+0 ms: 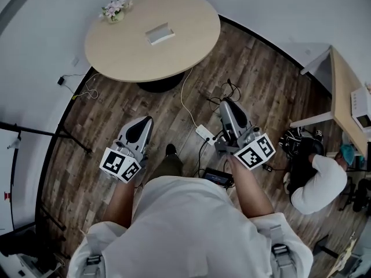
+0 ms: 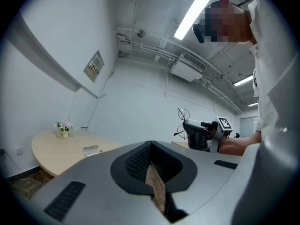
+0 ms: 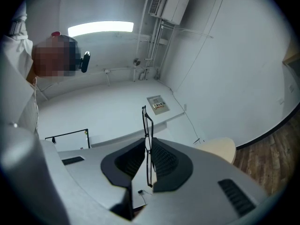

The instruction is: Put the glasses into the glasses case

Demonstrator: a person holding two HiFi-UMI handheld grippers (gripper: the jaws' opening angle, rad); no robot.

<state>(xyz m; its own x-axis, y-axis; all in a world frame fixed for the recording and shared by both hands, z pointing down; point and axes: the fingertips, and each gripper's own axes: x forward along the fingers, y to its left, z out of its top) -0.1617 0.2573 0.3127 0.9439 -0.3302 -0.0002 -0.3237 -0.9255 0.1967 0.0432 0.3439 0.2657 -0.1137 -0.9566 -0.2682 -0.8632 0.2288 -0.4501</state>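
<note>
The black thin-framed glasses [image 3: 148, 139] stand upright, pinched between the jaws of my right gripper [image 3: 149, 146], which is shut on them. In the head view the right gripper [image 1: 228, 104] is held at waist height over the wooden floor, with the glasses [image 1: 226, 91] sticking out past its tips. My left gripper [image 1: 144, 122] is beside it, shut with nothing in it. A white glasses case [image 1: 160, 33] lies on the round beige table [image 1: 127, 57] ahead, well away from both grippers. The left gripper view shows the case [image 2: 92, 149] and the right gripper [image 2: 204, 134].
A small pot of flowers [image 1: 115, 9] stands at the table's far left edge. A power strip [image 1: 204, 133] and cables lie on the floor between me and the table. A person [image 1: 316, 181] crouches at the right by a desk [image 1: 345, 97]. A black stand [image 1: 35, 132] reaches in from the left.
</note>
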